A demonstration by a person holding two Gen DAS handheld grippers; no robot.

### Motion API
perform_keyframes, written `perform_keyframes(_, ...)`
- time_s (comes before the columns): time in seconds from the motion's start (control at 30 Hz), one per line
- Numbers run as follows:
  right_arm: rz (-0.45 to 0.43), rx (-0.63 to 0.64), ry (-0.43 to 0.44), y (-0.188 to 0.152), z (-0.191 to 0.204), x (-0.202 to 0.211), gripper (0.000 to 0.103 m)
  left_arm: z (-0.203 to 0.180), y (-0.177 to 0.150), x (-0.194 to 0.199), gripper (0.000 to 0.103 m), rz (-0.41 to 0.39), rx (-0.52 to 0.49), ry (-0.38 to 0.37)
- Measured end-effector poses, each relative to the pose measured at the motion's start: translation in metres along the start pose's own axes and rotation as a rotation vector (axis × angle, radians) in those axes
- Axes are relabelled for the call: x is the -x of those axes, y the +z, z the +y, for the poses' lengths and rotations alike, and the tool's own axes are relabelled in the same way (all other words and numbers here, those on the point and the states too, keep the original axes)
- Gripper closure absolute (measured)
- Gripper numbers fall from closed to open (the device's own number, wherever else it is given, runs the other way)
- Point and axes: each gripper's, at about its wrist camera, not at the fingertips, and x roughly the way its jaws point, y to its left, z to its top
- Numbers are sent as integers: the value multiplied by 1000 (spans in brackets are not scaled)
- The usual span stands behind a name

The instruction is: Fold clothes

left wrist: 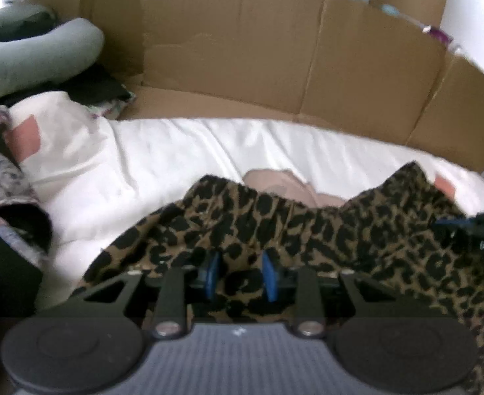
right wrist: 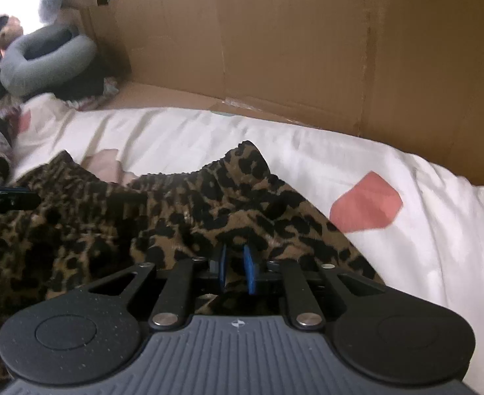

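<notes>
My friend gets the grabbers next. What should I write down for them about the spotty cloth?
Left gripper: jaws partly apart with leopard cloth between them; I cannot tell if they pinch it.
Right gripper: jaws narrower, cloth between them too; grip also unclear.
Things: the cloth lies bunched and wrinkled on the white sheet, with something pink behind it. A cardboard wall stands behind the sheet.
Done: no neat fold shows yet.
Left: spread the cloth flat, then fold it.
</notes>
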Motion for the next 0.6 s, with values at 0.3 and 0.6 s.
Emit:
perform_keyframes(0.3,23,81,-29,12,5,-18,86,4,4,-4,70,41,-13,22)
perform_keyframes(0.6,55,-45,-72,16,-6,5,84,6,5,33,58,70,92,58)
